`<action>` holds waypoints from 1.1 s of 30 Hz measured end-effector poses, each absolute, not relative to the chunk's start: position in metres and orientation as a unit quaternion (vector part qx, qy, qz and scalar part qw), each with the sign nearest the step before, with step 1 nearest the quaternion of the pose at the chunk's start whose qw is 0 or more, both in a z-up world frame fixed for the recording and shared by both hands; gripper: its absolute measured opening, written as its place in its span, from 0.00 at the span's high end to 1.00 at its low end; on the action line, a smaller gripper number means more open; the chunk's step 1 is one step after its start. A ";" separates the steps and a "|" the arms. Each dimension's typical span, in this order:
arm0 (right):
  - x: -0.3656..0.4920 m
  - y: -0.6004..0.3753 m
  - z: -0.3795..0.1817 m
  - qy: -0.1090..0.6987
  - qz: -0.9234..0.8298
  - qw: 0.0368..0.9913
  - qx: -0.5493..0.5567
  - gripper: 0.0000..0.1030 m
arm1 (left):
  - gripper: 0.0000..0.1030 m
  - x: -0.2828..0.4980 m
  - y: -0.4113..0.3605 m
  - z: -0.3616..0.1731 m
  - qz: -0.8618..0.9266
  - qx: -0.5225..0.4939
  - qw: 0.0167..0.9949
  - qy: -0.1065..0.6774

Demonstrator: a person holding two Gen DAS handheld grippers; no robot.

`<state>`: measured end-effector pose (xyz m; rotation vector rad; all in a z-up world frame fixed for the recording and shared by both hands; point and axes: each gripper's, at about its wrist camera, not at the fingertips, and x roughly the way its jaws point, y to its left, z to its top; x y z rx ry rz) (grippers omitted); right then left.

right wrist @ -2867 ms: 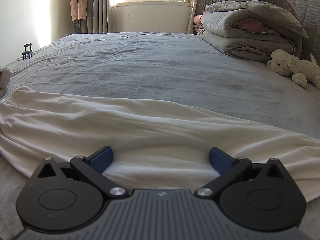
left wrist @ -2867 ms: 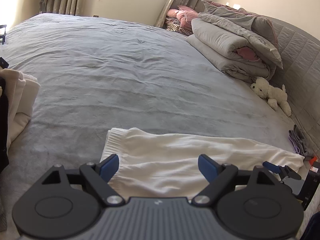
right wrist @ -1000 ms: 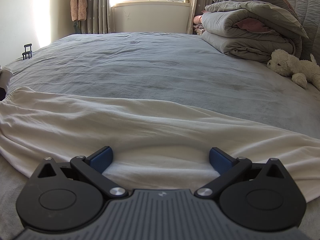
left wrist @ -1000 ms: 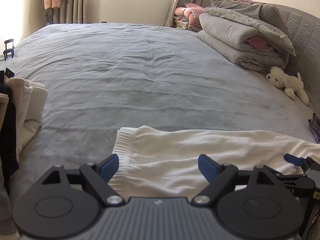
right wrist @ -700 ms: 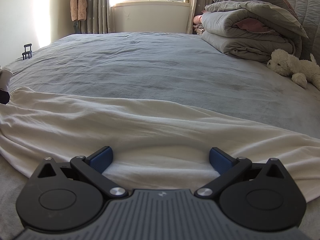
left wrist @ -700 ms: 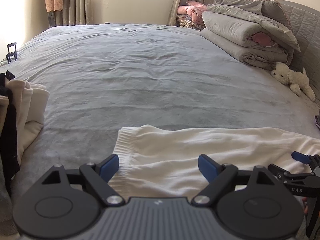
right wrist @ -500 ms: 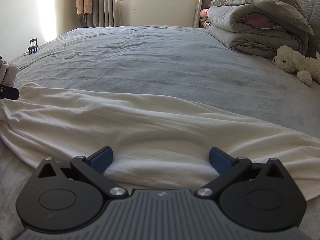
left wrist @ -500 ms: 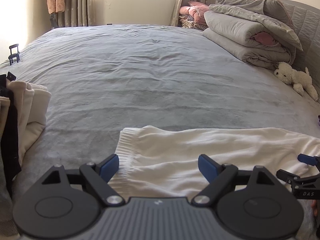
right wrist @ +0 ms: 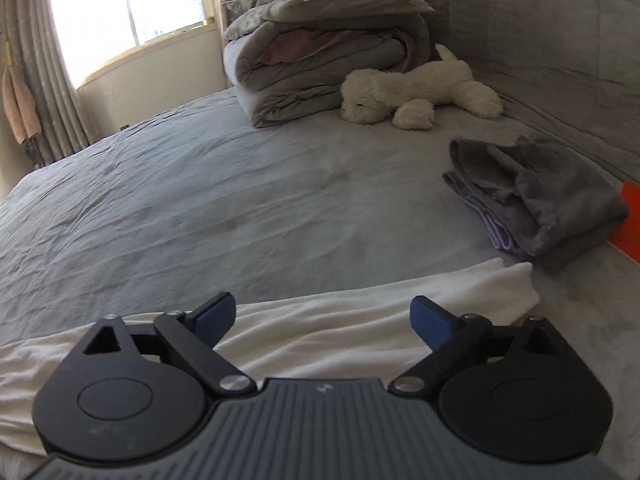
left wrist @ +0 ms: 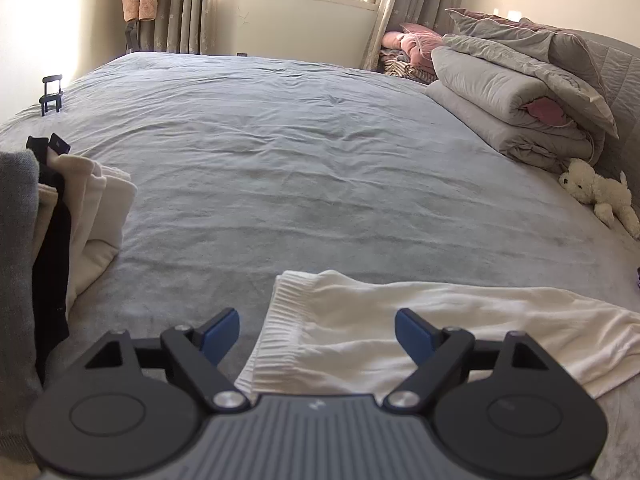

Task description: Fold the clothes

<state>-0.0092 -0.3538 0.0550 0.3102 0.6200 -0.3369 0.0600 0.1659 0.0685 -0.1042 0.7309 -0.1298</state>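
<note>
White trousers (left wrist: 400, 328) lie flat along the near edge of the grey bed (left wrist: 300, 160), ribbed waistband to the left. My left gripper (left wrist: 318, 332) is open just above the waistband end, its blue pads either side of the cloth without touching. In the right wrist view the leg end of the white trousers (right wrist: 360, 328) stretches rightward to its cuffs. My right gripper (right wrist: 322, 318) hangs open over that leg part, nothing between its fingers.
A stack of folded clothes (left wrist: 60, 220) stands at the left. A folded grey garment (right wrist: 540, 196) lies right of the cuffs, an orange object (right wrist: 630, 220) beyond it. A white plush dog (right wrist: 416, 92) and folded duvets (right wrist: 320, 52) sit by the headboard.
My right gripper has swung right along the trousers from the middle to the cuff end. The left gripper shifted slightly left, the waistband now sitting between its pads. The trousers lie as before.
</note>
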 end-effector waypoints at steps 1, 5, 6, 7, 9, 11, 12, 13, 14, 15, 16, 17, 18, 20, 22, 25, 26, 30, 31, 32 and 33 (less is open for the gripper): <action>-0.012 -0.362 0.055 0.307 -0.173 0.922 0.159 0.37 | 0.22 0.060 0.166 0.068 -0.062 -0.052 0.930 0.358; -0.023 -0.379 0.051 0.331 -0.180 0.908 0.184 0.41 | 0.22 0.058 0.163 0.069 -0.068 -0.057 0.931 0.354; -0.025 -0.379 0.049 0.337 -0.179 0.905 0.187 0.41 | 0.22 0.057 0.162 0.068 -0.071 -0.056 0.931 0.354; -0.027 -0.380 0.047 0.343 -0.174 0.903 0.190 0.41 | 0.22 0.057 0.161 0.068 -0.073 -0.055 0.931 0.355; -0.029 -0.381 0.044 0.351 -0.161 0.901 0.200 0.41 | 0.23 0.056 0.158 0.066 -0.077 -0.054 0.930 0.356; -0.029 -0.385 0.040 0.357 -0.162 0.895 0.212 0.42 | 0.24 0.056 0.154 0.062 -0.080 -0.052 0.927 0.364; -0.029 -0.388 0.038 0.358 -0.169 0.892 0.216 0.47 | 0.25 0.057 0.152 0.059 -0.079 -0.049 0.924 0.370; -0.029 -0.391 0.036 0.358 -0.178 0.890 0.221 0.51 | 0.25 0.059 0.150 0.055 -0.078 -0.046 0.922 0.376; -0.030 -0.395 0.034 0.356 -0.189 0.887 0.226 0.51 | 0.25 0.060 0.148 0.052 -0.076 -0.041 0.920 0.382; -0.031 -0.399 0.033 0.354 -0.200 0.884 0.231 0.55 | 0.25 0.061 0.147 0.049 -0.068 -0.034 0.919 0.388; -0.032 -0.402 0.031 0.352 -0.211 0.881 0.235 0.59 | 0.26 0.063 0.146 0.046 -0.058 -0.026 0.917 0.395; -0.031 -0.406 0.029 0.352 -0.222 0.877 0.239 0.61 | 0.28 0.064 0.146 0.044 -0.051 -0.021 0.914 0.401; -0.030 -0.410 0.026 0.353 -0.233 0.873 0.243 0.61 | 0.29 0.066 0.147 0.040 -0.045 -0.019 0.912 0.407; -0.027 -0.417 0.021 0.352 -0.249 0.866 0.251 0.62 | 0.29 0.068 0.151 0.036 -0.039 -0.023 0.909 0.415; -0.022 -0.419 0.017 0.352 -0.257 0.863 0.255 0.71 | 0.29 0.069 0.152 0.033 -0.030 -0.020 0.908 0.418; -0.025 -0.412 0.027 0.335 -0.265 0.878 0.218 0.95 | 0.38 0.071 0.155 0.030 -0.022 -0.012 0.906 0.422; -0.027 -0.409 0.031 0.327 -0.267 0.883 0.205 0.95 | 0.42 0.072 0.157 0.029 -0.020 -0.010 0.906 0.424; -0.035 -0.399 0.048 0.297 -0.276 0.902 0.150 0.97 | 0.52 0.073 0.165 0.030 -0.019 -0.015 0.903 0.428; -0.037 -0.396 0.052 0.290 -0.277 0.906 0.137 0.97 | 0.53 0.073 0.166 0.030 -0.020 -0.016 0.902 0.430; -0.039 -0.394 0.056 0.282 -0.279 0.910 0.123 0.97 | 0.53 0.073 0.167 0.030 -0.020 -0.017 0.901 0.432; -0.038 -0.394 0.056 0.286 -0.280 0.909 0.118 0.97 | 0.53 0.073 0.167 0.030 -0.021 -0.017 0.901 0.434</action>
